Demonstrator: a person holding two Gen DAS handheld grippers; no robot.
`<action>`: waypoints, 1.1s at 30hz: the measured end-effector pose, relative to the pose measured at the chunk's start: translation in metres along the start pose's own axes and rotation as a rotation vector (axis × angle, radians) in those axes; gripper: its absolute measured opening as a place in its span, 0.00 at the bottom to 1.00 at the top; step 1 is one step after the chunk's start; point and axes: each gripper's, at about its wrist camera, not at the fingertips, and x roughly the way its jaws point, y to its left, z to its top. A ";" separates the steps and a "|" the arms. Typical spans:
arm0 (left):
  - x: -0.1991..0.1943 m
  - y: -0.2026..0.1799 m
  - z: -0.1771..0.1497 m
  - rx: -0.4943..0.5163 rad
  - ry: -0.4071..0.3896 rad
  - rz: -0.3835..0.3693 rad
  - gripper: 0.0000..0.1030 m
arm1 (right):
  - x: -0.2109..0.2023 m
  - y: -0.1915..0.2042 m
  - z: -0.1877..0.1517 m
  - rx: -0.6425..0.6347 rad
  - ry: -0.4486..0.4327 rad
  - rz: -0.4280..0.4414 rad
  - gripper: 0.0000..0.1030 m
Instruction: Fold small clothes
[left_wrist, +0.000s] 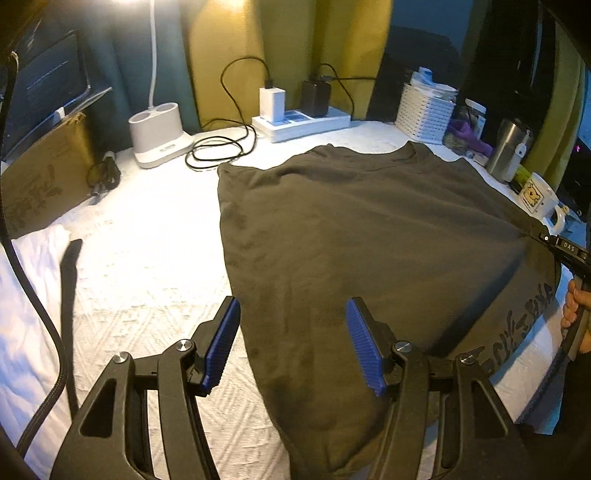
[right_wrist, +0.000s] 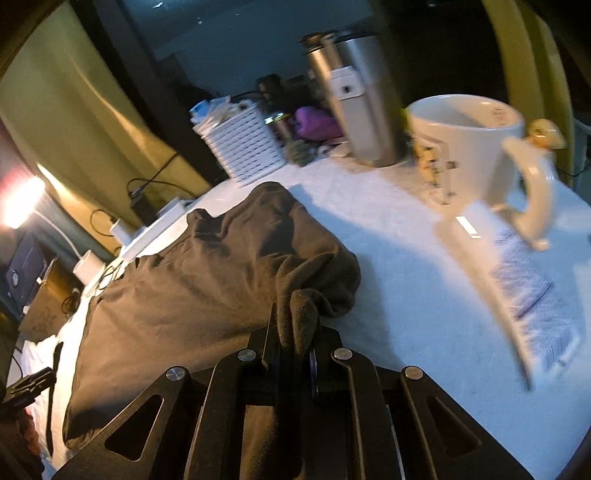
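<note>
A dark olive t-shirt (left_wrist: 362, 236) lies spread on a white textured cloth (left_wrist: 147, 258), collar toward the far side. My left gripper (left_wrist: 291, 332) is open, its blue pads (left_wrist: 221, 343) straddling the shirt's near left edge just above it. My right gripper (right_wrist: 295, 332) is shut on a bunched fold of the shirt's (right_wrist: 221, 273) right edge, with fabric gathered between the jaws. The right gripper also shows at the right rim of the left wrist view (left_wrist: 565, 251), at the shirt's right edge.
A white mug (right_wrist: 476, 147), steel tumbler (right_wrist: 365, 96) and white slatted basket (right_wrist: 243, 147) stand at the right. A power strip with chargers (left_wrist: 299, 118), coiled cable (left_wrist: 218, 147), white lamp base (left_wrist: 159, 133) and cardboard box (left_wrist: 44, 177) line the back and left.
</note>
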 end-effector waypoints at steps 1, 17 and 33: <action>0.000 0.000 -0.001 -0.001 0.001 -0.003 0.58 | -0.002 -0.002 0.000 -0.001 0.000 -0.006 0.10; -0.019 0.054 -0.005 -0.045 -0.095 0.013 0.58 | -0.029 0.104 0.039 -0.190 -0.104 -0.020 0.10; -0.040 0.101 -0.016 -0.073 -0.194 -0.030 0.58 | 0.001 0.300 -0.029 -0.530 0.040 0.160 0.10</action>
